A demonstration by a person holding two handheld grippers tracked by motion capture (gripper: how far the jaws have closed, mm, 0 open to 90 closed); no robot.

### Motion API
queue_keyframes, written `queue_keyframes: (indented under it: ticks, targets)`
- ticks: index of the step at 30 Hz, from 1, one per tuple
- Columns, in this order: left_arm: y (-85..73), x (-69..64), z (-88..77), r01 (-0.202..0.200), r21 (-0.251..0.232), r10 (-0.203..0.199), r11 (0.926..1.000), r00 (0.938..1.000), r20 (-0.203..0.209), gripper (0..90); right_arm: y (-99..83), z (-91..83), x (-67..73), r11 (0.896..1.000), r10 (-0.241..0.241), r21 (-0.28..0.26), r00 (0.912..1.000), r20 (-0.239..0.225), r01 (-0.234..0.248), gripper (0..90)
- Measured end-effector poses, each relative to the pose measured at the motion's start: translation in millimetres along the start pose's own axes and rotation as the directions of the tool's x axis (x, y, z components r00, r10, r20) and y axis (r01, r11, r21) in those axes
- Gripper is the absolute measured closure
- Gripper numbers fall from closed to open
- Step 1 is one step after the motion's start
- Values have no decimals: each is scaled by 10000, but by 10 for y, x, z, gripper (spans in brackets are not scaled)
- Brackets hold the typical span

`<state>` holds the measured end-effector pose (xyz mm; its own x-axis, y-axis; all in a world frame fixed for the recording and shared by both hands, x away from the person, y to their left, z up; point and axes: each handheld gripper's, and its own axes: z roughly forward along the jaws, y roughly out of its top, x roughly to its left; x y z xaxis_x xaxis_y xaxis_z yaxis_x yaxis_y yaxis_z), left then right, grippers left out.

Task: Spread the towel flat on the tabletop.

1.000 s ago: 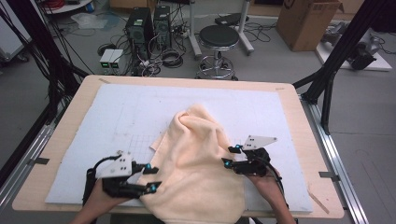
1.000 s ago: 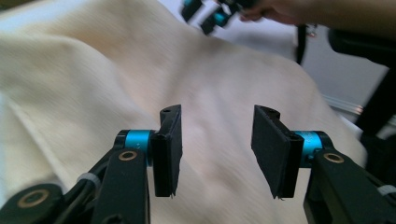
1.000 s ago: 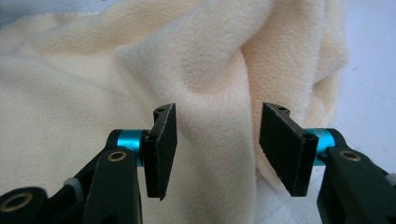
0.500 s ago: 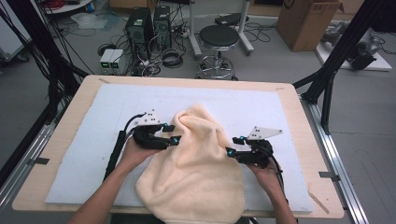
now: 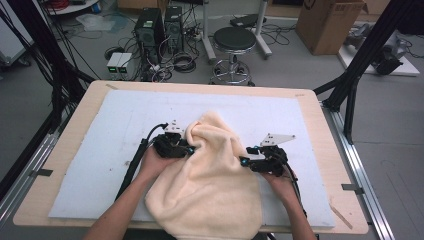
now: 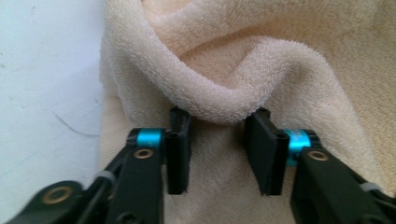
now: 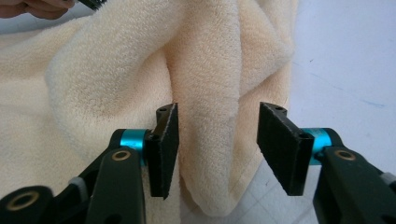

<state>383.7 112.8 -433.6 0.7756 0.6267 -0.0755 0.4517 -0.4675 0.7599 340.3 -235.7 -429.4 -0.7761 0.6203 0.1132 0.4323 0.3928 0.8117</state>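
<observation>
Two tools flank the rumpled towel point(image 5: 210, 170), folds between their jaws.

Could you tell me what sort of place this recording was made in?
Probably a lab or workshop: a wooden table inside a black frame, computer towers and tangled cables on the floor, plus a stool.

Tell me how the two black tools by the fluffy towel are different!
The left tool sits at the towel's bunched-up far end; the right tool sits at its right edge. The left tool's jaws have just been closing around a thick towel fold, while the right tool's jaws stand wider, apart from the fold between them. Both are black with blue parts, each held in a hand.
</observation>
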Motion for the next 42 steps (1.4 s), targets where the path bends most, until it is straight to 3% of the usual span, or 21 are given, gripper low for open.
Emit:
queue_keyframes:
  ticks: [2,5,7,10,18,24,30,33,37,38,40,42]
  targets:
    - [4,-8,-15,-106,34,106,9999,9999,-49,736,22,27,-6,9999,76,155,9998,-195,-73,557]
    - [-8,-5,-85,-101,-145,99,9998,9999,-136,817,41,66,24,9993,-250,270,9991,-341,259,688]
    - [-30,17,-158,11,-346,-13,9994,10000,-69,830,46,77,43,9982,-440,380,9976,-541,461,779]
    - [-80,16,-303,35,-626,-36,9980,10000,-18,837,52,52,47,9980,-520,330,9965,-649,543,818]
    - [-293,-42,-805,-33,-1298,19,9915,9999,-108,838,155,-8,70,9984,-510,200,9963,-698,525,828]
    - [-556,-74,-1166,511,-1843,-517,9815,9987,19,839,276,-46,90,9983,-584,-96,9959,-697,579,831]
    - [-808,-182,-1435,642,-1914,-627,9794,9979,141,839,468,-117,224,9928,-1163,-385,9896,-849,1134,831]
    - [-958,-261,-1520,888,-1880,-825,9781,9958,408,840,494,-115,337,9892,-1463,-198,9830,-1107,1450,831]
    - [-1166,-401,-1562,841,-1471,-729,9855,9941,802,839,432,-78,488,9836,-1720,268,9727,-1561,1782,827]
    - [-1195,-419,-1563,891,-1426,-759,9858,9925,961,825,415,-60,511,9818,-1751,441,9700,-1686,1849,812]
    - [-1201,-422,-1594,831,-1430,-707,9862,9934,899,708,390,-47,552,9777,-1920,560,9695,-1522,2024,744]
    - [-1149,-388,-1641,1017,-1756,-861,9792,9918,945,612,378,-72,557,9807,-1824,441,9726,-1440,1905,654]
